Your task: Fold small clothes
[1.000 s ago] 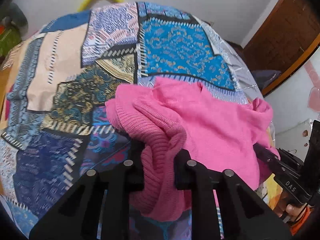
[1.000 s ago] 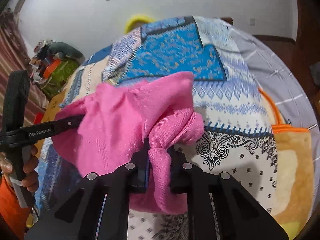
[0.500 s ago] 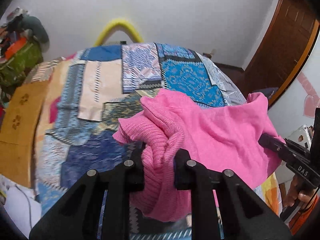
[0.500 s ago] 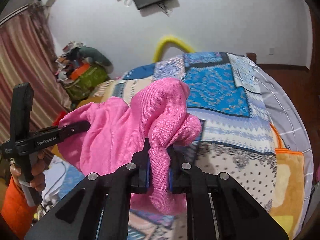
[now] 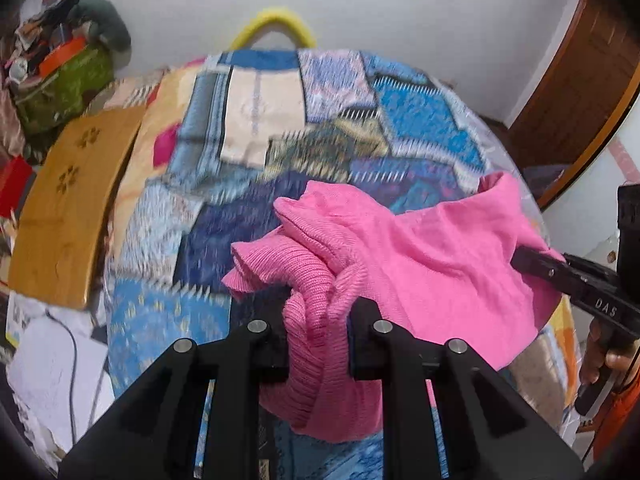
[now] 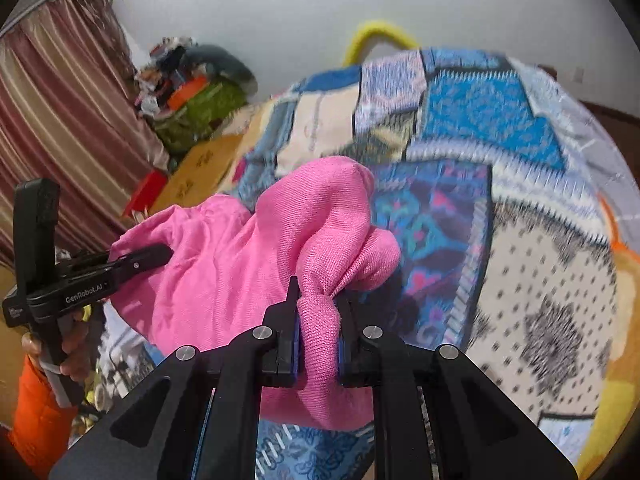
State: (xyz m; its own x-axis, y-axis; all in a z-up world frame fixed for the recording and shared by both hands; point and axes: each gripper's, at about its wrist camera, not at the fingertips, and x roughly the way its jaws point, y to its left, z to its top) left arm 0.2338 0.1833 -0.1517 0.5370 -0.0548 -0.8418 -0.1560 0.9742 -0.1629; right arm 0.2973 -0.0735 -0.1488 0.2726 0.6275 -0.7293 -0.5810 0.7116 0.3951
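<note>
Here, pink sweater [image 5: 432,248] between both grippers' fingers [image 5: 362,344].

"DAS" on right gripper [image 5: 532,266]; "GenRobot.AI" on left gripper [image 6: 160,254]

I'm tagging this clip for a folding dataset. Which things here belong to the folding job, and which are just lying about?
Part of the job:
pink sweater
left gripper, clamped on it
right gripper, clamped on it
patchwork bedspread beneath

Lying about:
wooden board
clutter pile
striped curtain
yellow hoop
</note>
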